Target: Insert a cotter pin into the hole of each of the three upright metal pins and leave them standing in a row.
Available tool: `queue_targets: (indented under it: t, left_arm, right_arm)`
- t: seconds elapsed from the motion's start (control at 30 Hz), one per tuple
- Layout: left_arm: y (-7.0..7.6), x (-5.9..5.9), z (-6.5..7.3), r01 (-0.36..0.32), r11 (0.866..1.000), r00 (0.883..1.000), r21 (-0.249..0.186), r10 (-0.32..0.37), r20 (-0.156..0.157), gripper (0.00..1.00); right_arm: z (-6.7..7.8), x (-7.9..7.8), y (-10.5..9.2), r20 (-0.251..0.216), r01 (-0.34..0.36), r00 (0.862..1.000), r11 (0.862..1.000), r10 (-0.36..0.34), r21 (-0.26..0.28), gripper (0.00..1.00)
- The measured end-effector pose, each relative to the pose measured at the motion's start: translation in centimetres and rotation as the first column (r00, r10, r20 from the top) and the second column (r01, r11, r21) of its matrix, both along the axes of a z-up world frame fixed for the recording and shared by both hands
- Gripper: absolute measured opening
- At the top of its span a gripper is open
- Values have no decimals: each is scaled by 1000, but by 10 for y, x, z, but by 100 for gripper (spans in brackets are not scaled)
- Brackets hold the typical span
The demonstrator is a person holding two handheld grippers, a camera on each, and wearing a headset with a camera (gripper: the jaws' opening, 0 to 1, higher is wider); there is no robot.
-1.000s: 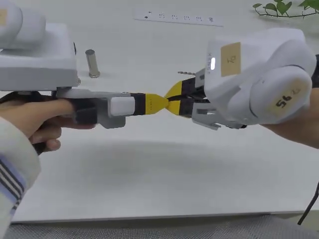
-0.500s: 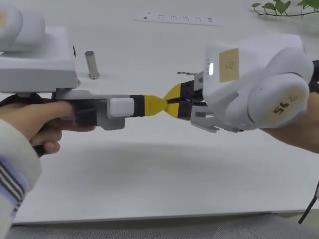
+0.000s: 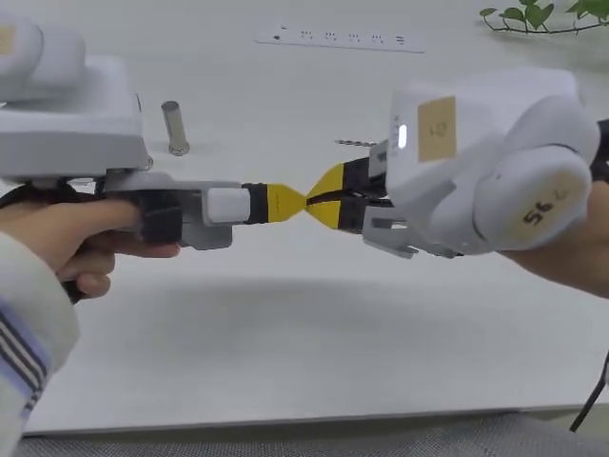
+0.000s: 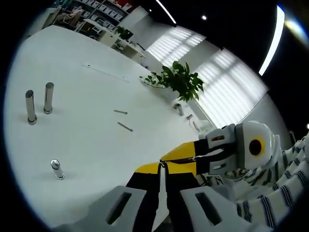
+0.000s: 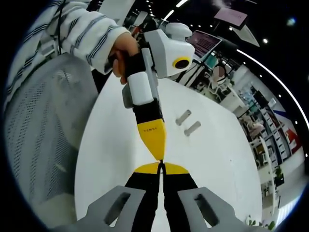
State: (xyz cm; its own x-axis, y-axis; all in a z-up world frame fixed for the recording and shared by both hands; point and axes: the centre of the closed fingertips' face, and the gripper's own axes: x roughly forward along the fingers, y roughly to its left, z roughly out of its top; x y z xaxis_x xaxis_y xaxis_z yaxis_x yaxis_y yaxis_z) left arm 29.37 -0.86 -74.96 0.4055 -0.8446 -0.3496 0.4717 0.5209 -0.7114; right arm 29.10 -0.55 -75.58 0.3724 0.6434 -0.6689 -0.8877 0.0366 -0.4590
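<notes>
It looked like an open-plan office or lab. A broad white worktop [image 3: 285,333] carried a power strip [image 3: 328,38] along its far edge, with a leafy plant [image 4: 179,79] at the far right. Beyond stood tall windows [image 4: 227,92] with blinds, shelves [image 4: 91,9] and more desks [image 5: 231,96]. Long light strips [image 4: 275,38] ran overhead, a screen [image 5: 203,43] glowed, and a mesh chair [image 5: 43,121] sat near.
</notes>
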Motion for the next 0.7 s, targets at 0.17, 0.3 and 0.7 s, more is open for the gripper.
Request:
queue_targets:
  t: [0.17, 0.3, 0.7]
  left_arm:
    - [0, -1, -2, 9, 999, 1000, 32, -10, 30, 0]
    - [1, -1, -1, 17, 998, 997, 58, -22, 78, 0]
    - [4, 3, -2, 9, 998, 995, 67, -16, 103, 0]
  right_arm:
    - [-2, -1, 0, -2, -4, 1000, 1000, 4, -5, 2]
    - [-2, -1, 1, 1, -11, 1000, 1000, 11, -4, 2]
    - [0, -1, 1, 32, -67, 997, 998, 67, -11, 4]
